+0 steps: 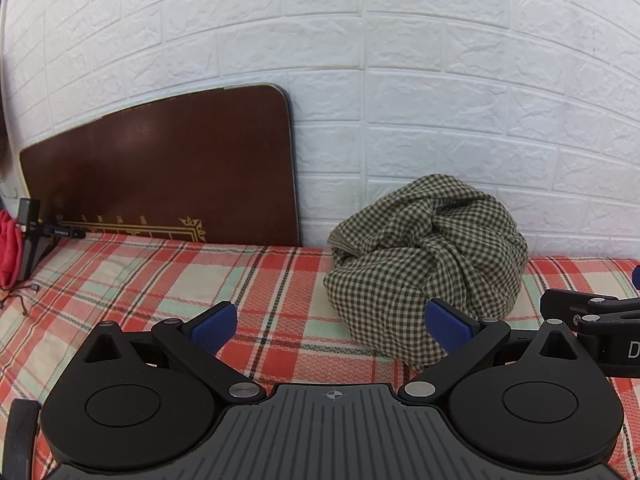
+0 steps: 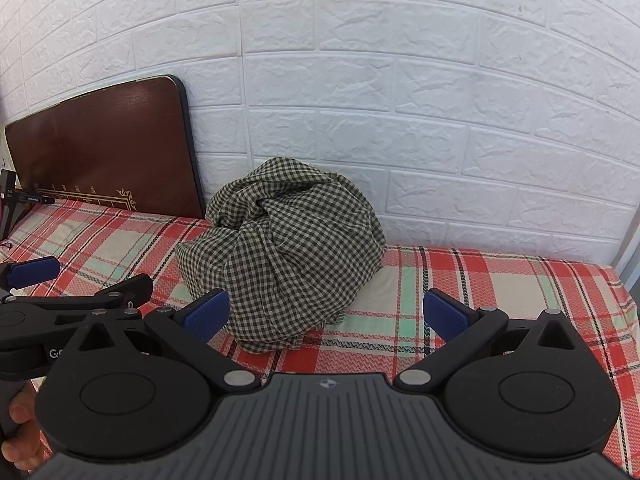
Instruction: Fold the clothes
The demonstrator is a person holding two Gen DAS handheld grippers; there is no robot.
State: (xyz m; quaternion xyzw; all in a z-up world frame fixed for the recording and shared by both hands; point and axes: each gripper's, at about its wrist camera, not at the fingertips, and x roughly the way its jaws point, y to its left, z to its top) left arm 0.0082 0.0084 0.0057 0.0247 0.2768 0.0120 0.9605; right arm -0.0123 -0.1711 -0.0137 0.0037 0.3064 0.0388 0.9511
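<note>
Green-and-cream gingham cloth (image 1: pixel 428 264) lay bunched in a crumpled heap on the bed, its back pressed near the white brick-patterned wall (image 1: pixel 440 80) and its front edge spilling toward the cameras. The bed was covered by a plaid sheet (image 1: pixel 160 280) in red, mint and cream. The left claw (image 1: pixel 332 326) was released, its blue pads (image 1: pixel 214 326) spread wide with nothing between them; it hovered above the sheet just in front of the heap, and its right pad overlapped the heap's lower edge in the left wrist view, though whether it touched the fabric could not be told. The right claw (image 2: pixel 326 316) was likewise released and empty, its blue pads (image 2: pixel 446 316) flanking the front of the heap from the near side. In the right wrist view the left claw appeared at the lower left, close beside the right one, and part of a hand (image 2: pixel 20 432) showed at the bottom left corner. A dark brown board (image 1: pixel 160 168) with rounded corners and gold ornament leaned against the wall to the left of the heap. At the far left edge of the bed stood a black stand (image 1: pixel 28 240) with something red (image 1: pixel 10 248) beside it.
</note>
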